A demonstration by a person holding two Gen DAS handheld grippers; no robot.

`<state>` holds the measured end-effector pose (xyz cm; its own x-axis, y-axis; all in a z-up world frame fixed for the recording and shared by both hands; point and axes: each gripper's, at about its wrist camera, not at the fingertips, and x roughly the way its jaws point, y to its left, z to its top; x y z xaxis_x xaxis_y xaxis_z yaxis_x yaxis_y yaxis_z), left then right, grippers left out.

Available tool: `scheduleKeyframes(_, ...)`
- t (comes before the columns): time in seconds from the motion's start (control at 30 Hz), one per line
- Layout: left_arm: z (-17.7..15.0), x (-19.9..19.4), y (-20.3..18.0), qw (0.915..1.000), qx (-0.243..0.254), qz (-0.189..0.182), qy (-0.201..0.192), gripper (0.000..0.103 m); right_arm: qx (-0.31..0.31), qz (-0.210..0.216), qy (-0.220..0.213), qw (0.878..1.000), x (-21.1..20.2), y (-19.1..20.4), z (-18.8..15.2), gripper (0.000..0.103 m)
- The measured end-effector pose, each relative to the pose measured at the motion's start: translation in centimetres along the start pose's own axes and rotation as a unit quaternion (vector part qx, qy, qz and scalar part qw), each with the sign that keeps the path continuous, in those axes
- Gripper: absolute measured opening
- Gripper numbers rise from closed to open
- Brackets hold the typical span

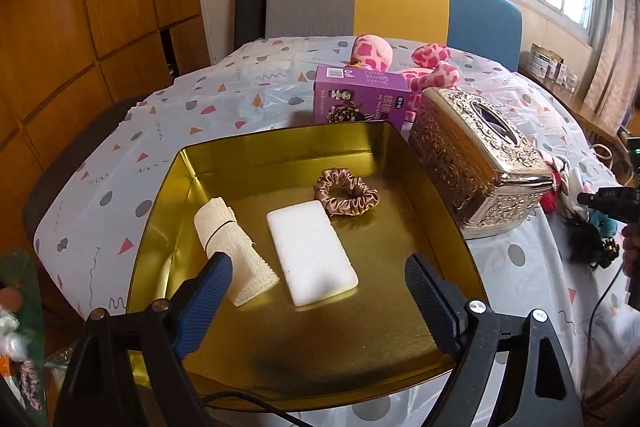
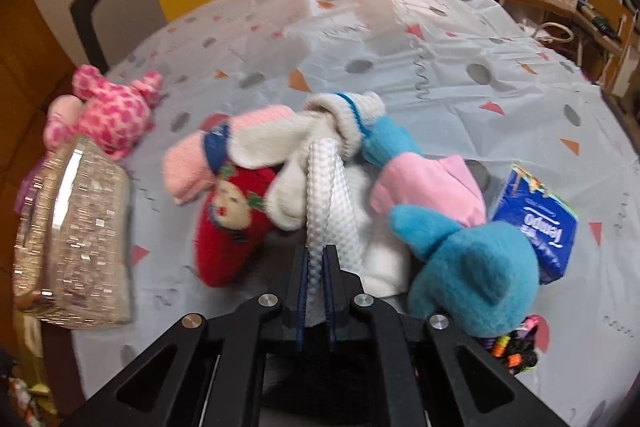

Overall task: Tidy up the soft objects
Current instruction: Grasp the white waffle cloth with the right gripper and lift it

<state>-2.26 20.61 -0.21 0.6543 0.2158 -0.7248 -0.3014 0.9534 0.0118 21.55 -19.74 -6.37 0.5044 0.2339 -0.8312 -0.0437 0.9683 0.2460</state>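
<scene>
In the gold tray [image 1: 256, 151] we logged a bandage roll [image 1: 230, 243], sponge [image 1: 310, 251] and scrunchie [image 1: 346, 197]; left hand-held gripper [image 1: 320, 287] gaped empty, right hand-held gripper [image 2: 316, 259] pinched a white cloth [image 2: 328, 195].

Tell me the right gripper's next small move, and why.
Probably lift the white textured cloth clear of the pile. The right gripper is shut on it, the gold tray has bare floor, and the left gripper hangs open above it, holding nothing.
</scene>
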Motion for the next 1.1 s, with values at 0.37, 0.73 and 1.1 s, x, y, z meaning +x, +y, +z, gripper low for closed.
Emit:
scheduleKeyframes(0.37,-0.6,0.0,0.1,0.9999,0.005,-0.006,0.009,0.096,0.056,0.058,0.000,0.997,-0.7,-0.6,0.3,0.005)
scheduleKeyframes(0.73,-1.5,0.7,0.6,0.9995,-0.003,-0.024,0.023,0.098,0.026,0.075,-0.017,0.997,-2.2,4.7,3.2,0.005)
scheduleKeyframes(1.1,-1.6,0.6,1.9,0.9990,-0.018,-0.035,0.021,0.099,-0.026,0.095,-0.021,0.995,-1.4,12.7,7.3,0.005)
